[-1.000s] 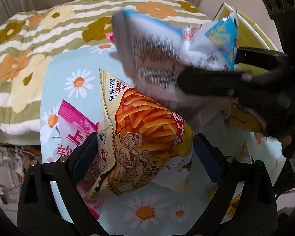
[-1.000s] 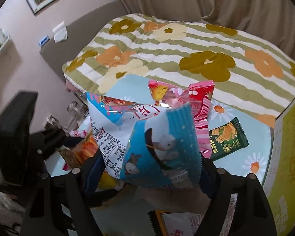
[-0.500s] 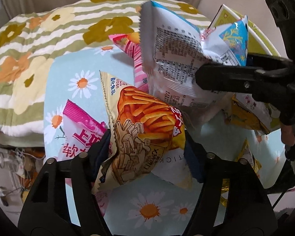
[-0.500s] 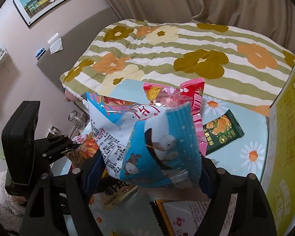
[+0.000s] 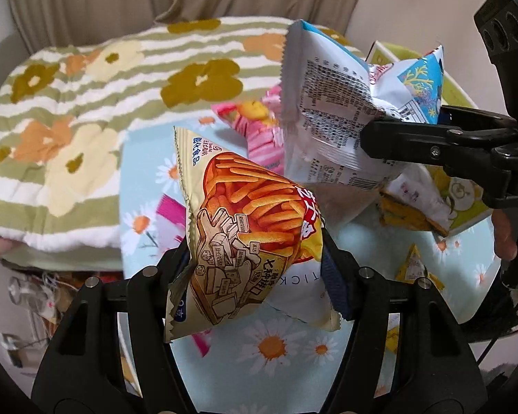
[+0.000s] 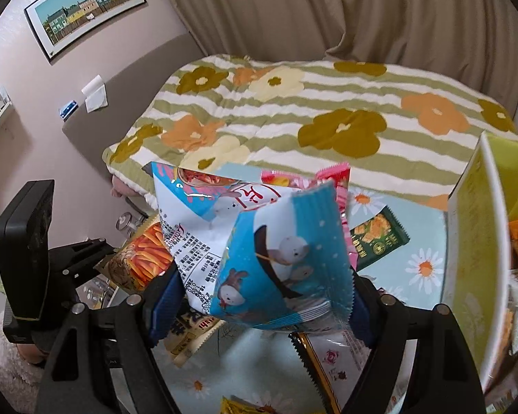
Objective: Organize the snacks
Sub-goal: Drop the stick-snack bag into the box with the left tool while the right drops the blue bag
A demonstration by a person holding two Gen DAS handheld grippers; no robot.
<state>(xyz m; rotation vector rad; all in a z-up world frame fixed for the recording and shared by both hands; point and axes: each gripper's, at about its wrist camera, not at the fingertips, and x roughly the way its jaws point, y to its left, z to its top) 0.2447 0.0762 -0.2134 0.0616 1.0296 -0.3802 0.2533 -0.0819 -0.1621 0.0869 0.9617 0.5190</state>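
My left gripper (image 5: 255,265) is shut on an orange stick-snack bag (image 5: 248,227) and holds it up above the daisy-print tabletop (image 5: 279,352). My right gripper (image 6: 255,296) is shut on a blue and white snack bag (image 6: 259,241), also lifted; that bag shows in the left wrist view (image 5: 331,114) at upper right, clamped by the right gripper's black arm. The orange bag shows at the left of the right wrist view (image 6: 138,258). A yellow-green cardboard box (image 6: 480,241) stands open at the right with packets inside.
On the table lie a pink packet (image 5: 259,127), a green cracker packet (image 6: 376,238), a dark-edged white packet (image 6: 331,358) and yellow packets (image 5: 414,265). A flowered striped blanket (image 6: 328,110) covers the bed behind. Curtains hang behind it.
Both grippers have risen with their bags. The left closed tighter on the orange bag. The blue and white bag moved up and to the right, toward the box.
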